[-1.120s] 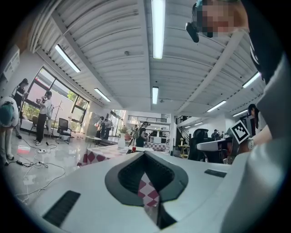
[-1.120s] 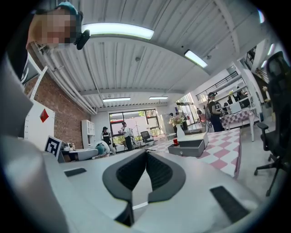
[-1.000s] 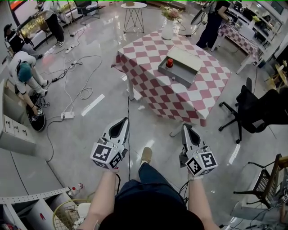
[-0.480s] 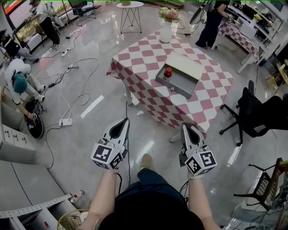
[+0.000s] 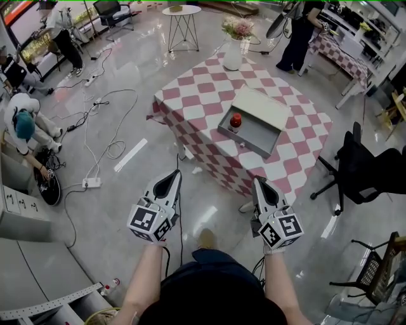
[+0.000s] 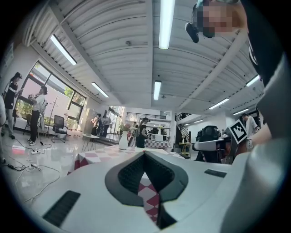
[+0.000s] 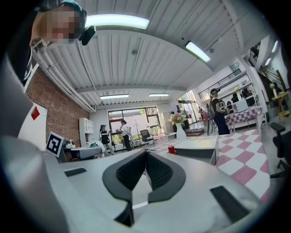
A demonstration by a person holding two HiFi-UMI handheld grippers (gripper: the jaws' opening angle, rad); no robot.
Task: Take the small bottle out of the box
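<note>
A small bottle [image 5: 235, 120] with a red cap stands upright inside an open grey box [image 5: 257, 134], close to the box's left end, with the pale lid [image 5: 269, 106] leaning back behind it. The box sits toward the right side of a table [image 5: 203, 98] draped in a red-and-white checked cloth. A white vase [image 5: 232, 56] of flowers stands at the table's far corner, well apart from the box.

Both grippers hang in the air over the glossy floor [image 5: 127, 209], short of the table and well away from the bottle. The left gripper [image 5: 173, 174] has its jaws pressed together at the tips with nothing between them; its own view looks past the closed tips to the checked cloth beyond. The right gripper [image 5: 258, 183] is likewise closed and empty, and from its own view the red-capped bottle [image 7: 171, 149] shows above the box wall [image 7: 200, 152], past the tips.

A black office chair [image 5: 355, 174] stands to the right of the table, and a small round side table [image 5: 176, 11] sits beyond it. At far left a person [image 5: 25, 127] crouches over equipment, with cables [image 5: 108, 127] and a power strip [image 5: 92, 183] trailing across the floor nearby. Another person [image 5: 298, 32] in dark clothes stands behind the table.
</note>
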